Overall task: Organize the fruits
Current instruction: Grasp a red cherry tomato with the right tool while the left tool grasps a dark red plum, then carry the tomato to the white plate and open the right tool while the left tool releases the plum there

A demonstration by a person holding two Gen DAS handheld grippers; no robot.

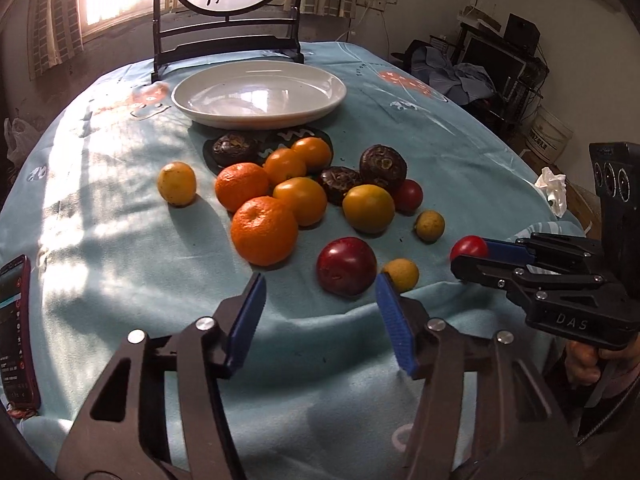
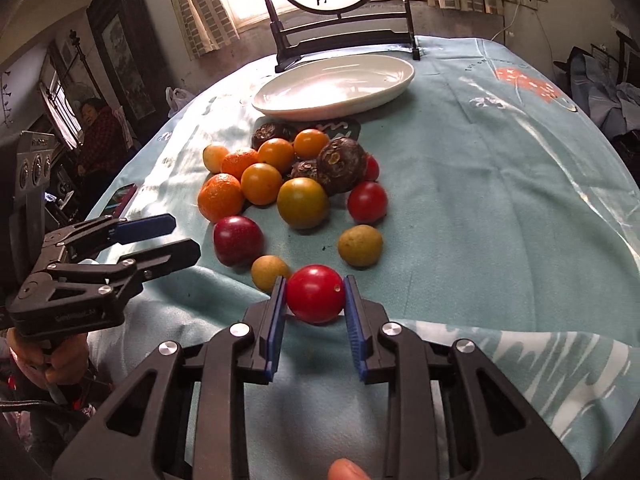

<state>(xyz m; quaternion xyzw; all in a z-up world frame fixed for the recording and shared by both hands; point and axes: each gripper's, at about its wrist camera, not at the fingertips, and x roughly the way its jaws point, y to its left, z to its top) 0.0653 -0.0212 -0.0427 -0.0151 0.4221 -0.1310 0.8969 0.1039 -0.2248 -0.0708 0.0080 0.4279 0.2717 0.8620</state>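
Between right claw pads, red tomato pinched, left claw empty

Both tools share one build; the left gripper has black angular arms with triangular cut-outs, round silver screws at the pivots, and ribbed blue pads lining its fingers; the right gripper has the same black arms, silver screws and blue pads; behind the right gripper's fingers its black body bears pale raised letters and a black box with three round dials.
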